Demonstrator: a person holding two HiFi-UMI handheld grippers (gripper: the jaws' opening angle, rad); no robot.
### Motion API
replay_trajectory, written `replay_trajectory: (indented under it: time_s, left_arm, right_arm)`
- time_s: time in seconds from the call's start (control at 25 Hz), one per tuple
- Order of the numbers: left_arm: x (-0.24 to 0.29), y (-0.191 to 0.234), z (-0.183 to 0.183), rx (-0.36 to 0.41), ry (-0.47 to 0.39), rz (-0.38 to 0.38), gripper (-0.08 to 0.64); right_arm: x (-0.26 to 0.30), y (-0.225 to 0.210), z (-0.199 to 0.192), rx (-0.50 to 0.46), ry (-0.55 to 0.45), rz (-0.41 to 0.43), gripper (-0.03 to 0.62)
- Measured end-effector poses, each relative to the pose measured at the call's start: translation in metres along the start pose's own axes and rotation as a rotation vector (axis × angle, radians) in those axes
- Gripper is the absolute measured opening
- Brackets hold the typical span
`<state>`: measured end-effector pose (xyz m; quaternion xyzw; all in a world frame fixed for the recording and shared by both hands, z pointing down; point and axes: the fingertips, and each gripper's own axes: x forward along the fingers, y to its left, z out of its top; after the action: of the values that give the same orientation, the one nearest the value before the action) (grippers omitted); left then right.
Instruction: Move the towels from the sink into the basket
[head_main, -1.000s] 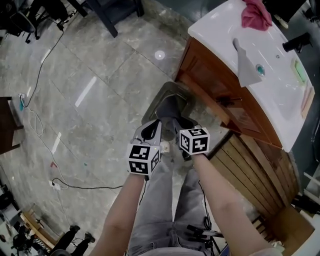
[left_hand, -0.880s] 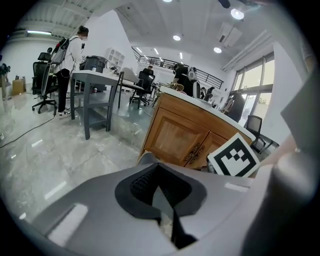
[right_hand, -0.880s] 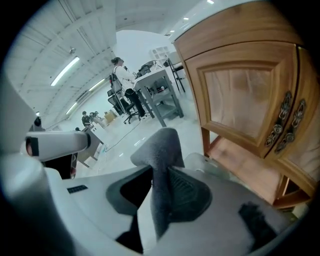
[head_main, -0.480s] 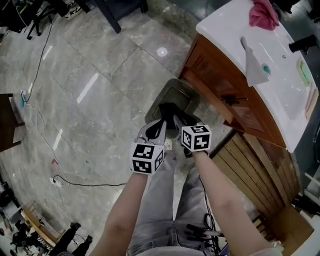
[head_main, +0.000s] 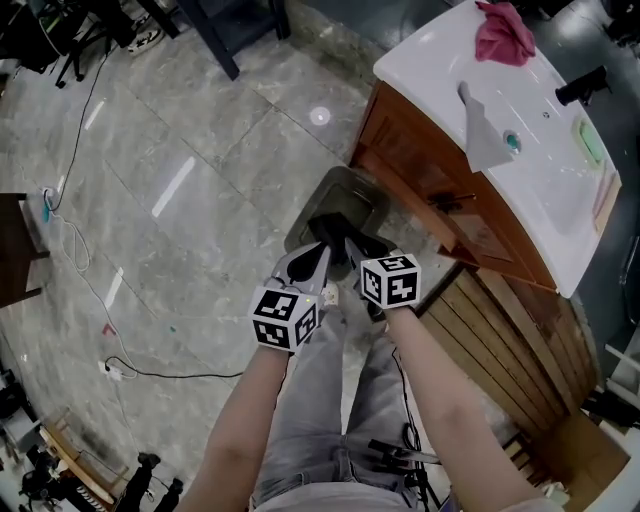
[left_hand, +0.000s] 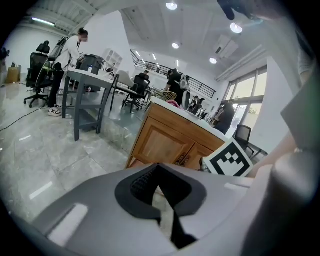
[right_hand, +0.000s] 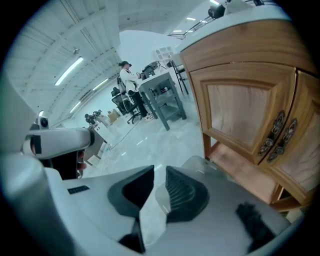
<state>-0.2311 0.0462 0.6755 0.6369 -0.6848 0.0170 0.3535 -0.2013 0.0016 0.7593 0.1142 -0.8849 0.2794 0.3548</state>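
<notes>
The cabinet (head_main: 440, 190) stands at the upper right of the head view, and the table (head_main: 430, 60) forms its top. The sink (head_main: 545, 165) is set into the table. One towel (head_main: 503, 35) lies on the table's far end, outside the sink. A folded towel (head_main: 480, 130) lies in the sink, just beside the drain (head_main: 513, 141). The faucet (head_main: 580, 88) sits at the sink's rear edge, on the side away from the cabinet front.

The basket (head_main: 350, 178) rests on the floor (head_main: 180, 150), just in front of the cabinet's left corner. A cable (head_main: 150, 375) runs across the floor well left of the basket.

Left gripper view — a desk (left_hand: 85, 85) stands left of the cabinet (left_hand: 165, 135) and farther back.
</notes>
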Motion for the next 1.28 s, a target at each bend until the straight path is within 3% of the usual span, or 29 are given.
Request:
replay_trajectory:
  time_s: [0.08,0.24,0.52,0.76,1.04,1.28]
  left_arm:
    - [-0.002,-0.005,0.002,0.001,0.0,0.006,0.003]
    - [-0.006,-0.013,0.007,0.008,0.005,0.025,0.003]
    - [-0.013,-0.027,0.012,0.029,0.016,0.06,0.003]
    - [-0.02,-0.035,0.019,0.007,0.017,0.093,0.003]
    - [-0.035,-0.041,0.036,0.005,0.007,0.121,0.003]
    - [-0.046,-0.052,0.047,0.027,0.023,0.144,0.002]
  right_arm:
    - [-0.008,0.002,0.005,-0.009,-0.018,-0.004,0.051]
    - [-0.025,0.007,0.016,-0.021,-0.034,0.0,0.02]
    - [-0.057,0.022,0.024,-0.069,-0.042,0.046,0.018]
    - [-0.082,0.025,0.027,-0.032,-0.051,0.052,0.018]
    - [-0.109,0.049,0.033,-0.093,-0.053,0.082,0.018]
    - [-0.131,0.06,0.047,-0.066,-0.088,0.087,0.018]
